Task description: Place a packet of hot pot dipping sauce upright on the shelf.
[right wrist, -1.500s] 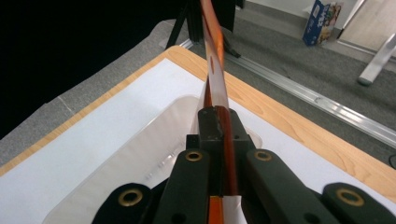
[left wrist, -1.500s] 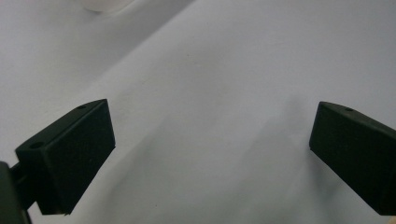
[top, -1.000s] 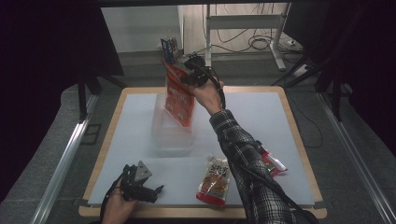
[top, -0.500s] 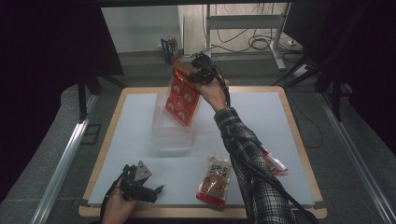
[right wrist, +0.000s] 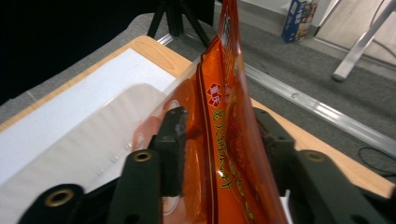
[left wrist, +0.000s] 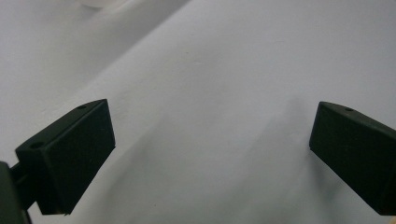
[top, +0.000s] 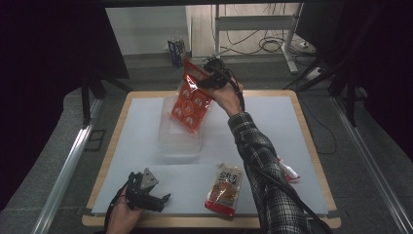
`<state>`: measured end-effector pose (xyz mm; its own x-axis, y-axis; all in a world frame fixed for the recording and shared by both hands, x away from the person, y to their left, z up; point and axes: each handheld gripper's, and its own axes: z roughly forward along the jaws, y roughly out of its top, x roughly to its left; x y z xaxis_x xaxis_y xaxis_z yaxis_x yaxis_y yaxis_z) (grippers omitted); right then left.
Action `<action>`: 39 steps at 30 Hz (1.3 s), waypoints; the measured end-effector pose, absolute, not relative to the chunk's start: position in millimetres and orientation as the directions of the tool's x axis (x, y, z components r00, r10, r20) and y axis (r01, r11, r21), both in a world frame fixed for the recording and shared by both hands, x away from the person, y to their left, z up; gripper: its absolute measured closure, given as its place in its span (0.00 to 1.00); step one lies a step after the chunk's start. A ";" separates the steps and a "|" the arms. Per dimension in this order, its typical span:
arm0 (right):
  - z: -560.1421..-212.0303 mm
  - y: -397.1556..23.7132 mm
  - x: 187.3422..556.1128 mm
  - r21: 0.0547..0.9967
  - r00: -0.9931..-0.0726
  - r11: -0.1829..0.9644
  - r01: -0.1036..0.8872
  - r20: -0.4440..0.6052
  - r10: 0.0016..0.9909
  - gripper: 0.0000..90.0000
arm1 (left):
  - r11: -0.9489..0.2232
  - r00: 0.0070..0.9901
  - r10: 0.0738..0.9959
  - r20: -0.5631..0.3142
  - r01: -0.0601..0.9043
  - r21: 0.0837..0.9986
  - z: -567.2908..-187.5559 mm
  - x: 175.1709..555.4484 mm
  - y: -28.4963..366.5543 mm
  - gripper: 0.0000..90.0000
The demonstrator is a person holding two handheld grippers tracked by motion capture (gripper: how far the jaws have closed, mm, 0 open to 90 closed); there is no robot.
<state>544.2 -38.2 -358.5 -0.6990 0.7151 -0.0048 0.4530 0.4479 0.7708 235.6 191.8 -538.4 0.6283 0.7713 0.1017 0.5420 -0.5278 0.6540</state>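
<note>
An orange-red snack pouch is seen between the just-opening jaws of the right gripper, its long axis tilted steeply, lower end over a clear plastic container. The left gripper is rested open.

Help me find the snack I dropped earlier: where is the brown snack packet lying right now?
In the high view the brown snack packet lies flat near the table's front edge, just left of the person's plaid sleeve and right of the left gripper.
</note>
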 end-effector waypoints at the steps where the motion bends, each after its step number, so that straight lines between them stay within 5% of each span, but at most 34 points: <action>1: -358.8 -38.5 544.4 0.771 -0.699 0.448 0.453 -0.005 0.715 0.59 | -0.528 0.628 0.772 0.102 0.543 0.653 -538.4 235.5 191.8 0.00; 29: -355.1 -65.9 541.6 0.788 -0.704 0.453 0.416 -0.037 0.710 0.17 | -0.524 0.624 0.774 0.103 0.542 0.657 -538.2 235.5 191.5 0.00; 39: -353.5 -74.6 532.4 0.789 -0.719 0.462 0.404 -0.039 0.694 0.09 | -0.494 0.622 0.779 0.074 0.538 0.683 -535.2 235.5 195.0 0.00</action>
